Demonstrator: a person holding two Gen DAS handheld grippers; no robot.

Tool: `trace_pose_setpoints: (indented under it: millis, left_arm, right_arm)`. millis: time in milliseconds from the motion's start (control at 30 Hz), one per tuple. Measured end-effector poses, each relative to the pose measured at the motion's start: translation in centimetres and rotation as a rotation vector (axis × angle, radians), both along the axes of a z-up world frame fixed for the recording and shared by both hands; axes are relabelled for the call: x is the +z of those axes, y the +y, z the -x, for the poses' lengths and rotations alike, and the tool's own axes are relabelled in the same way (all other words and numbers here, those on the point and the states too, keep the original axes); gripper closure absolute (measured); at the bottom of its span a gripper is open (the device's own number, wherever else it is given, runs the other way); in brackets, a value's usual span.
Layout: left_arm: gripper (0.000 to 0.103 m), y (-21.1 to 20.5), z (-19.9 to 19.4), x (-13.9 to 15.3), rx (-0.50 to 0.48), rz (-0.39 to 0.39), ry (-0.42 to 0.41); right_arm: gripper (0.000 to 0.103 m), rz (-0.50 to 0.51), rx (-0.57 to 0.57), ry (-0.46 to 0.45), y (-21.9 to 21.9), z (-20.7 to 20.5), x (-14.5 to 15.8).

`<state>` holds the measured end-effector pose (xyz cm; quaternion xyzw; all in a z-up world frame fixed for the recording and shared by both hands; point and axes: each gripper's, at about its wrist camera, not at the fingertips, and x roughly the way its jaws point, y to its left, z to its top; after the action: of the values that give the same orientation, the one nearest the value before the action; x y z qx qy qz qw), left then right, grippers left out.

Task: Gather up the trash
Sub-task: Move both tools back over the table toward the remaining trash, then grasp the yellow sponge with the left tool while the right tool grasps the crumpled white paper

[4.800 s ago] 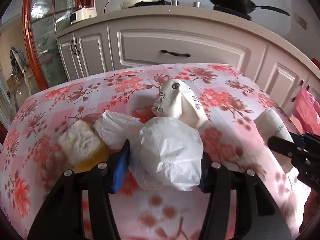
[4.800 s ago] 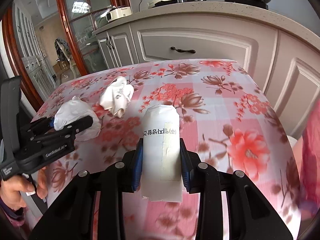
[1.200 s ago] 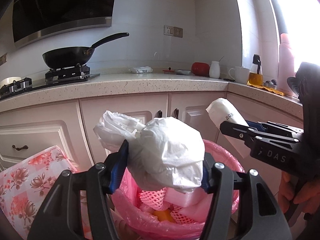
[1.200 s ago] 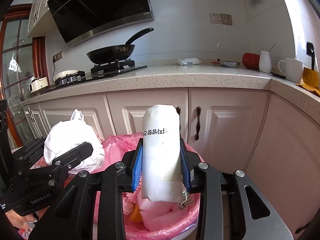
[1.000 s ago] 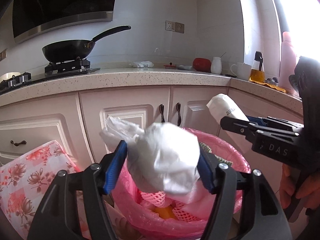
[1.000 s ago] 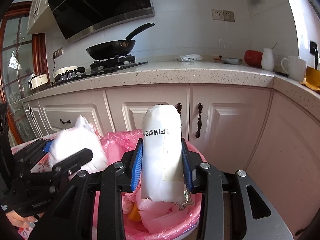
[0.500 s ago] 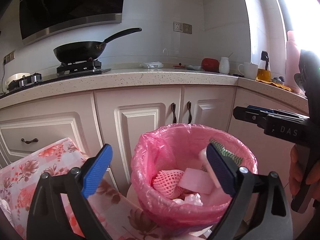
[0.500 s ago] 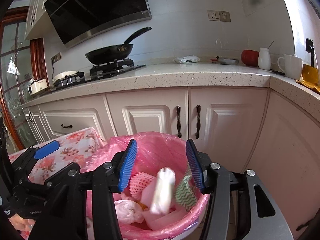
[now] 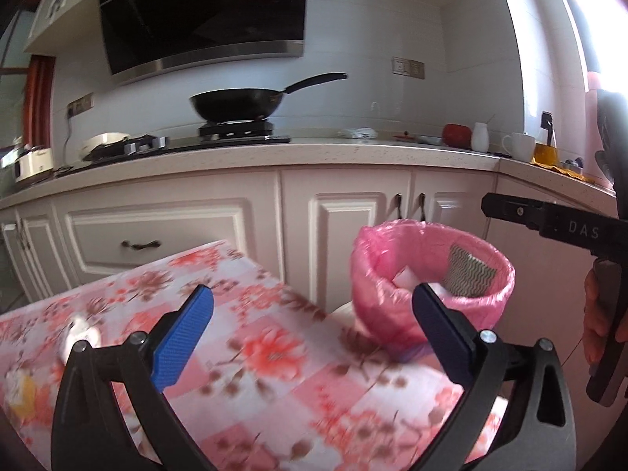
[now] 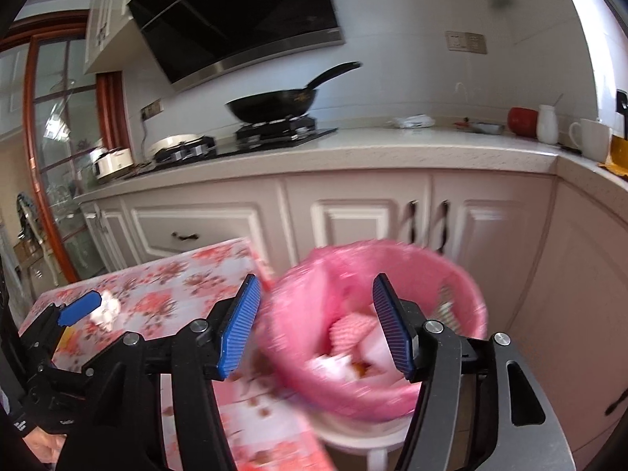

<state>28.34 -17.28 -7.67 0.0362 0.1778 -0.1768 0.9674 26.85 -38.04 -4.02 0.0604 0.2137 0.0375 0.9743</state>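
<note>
From the left wrist view we see our left gripper (image 9: 312,324) with its blue pads far apart and the jaws opening, nothing between them but the flowered tablecloth (image 9: 274,357) underneath. Past the right-hand finger, just beyond the table's corner, stands the pink-lined trash bin (image 9: 431,271), with white scraps and a piece of zigzag-patterned wrapping against its inner wall. Far left on the cloth lies blurred leftover trash (image 9: 76,335), a white lump with something yellow near it; we cannot tell what it is. At the right edge our right gripper (image 9: 549,223) reaches in above the bin, a hand (image 9: 600,314) on its grip. A black wok (image 9: 237,104) sits on the stove behind. From the right wrist view our right gripper (image 10: 316,324) has its jaws opening too, with nothing gripped; the bin (image 10: 463,298) shows through the gap, blurred, holding pink foam netting and white pieces. To the left, the left gripper's blue pad (image 10: 80,306) hovers over the table beside a crumpled white scrap (image 10: 106,310).
</note>
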Motion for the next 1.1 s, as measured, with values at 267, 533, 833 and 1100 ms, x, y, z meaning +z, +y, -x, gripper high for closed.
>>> trace_pose_setpoints:
  millis: [267,533,833,1100]
  left_arm:
    - [0.005,9.0,4.2,-0.8,0.134,0.004,0.016]
    - [0.005,19.1,7.4,-2.4,0.336,0.05,0.059]
    - [0.005,29.3,8.3,-2.8,0.605,0.054,0.078]
    - [0.005,34.3,5.8,-3.7,0.721,0.063,0.162]
  right_arm:
    - [0.041,-0.016,0.108,0.052,8.3,0.8,-1.8]
    - [0.041,0.016,0.226,0.147,17.0,0.4,-4.6]
    - [0.041,0.04,0.344,0.205,25.8,-1.7,-6.7]
    - [0.041,0.032,0.409,0.23,33.0,-6.3,-7.8]
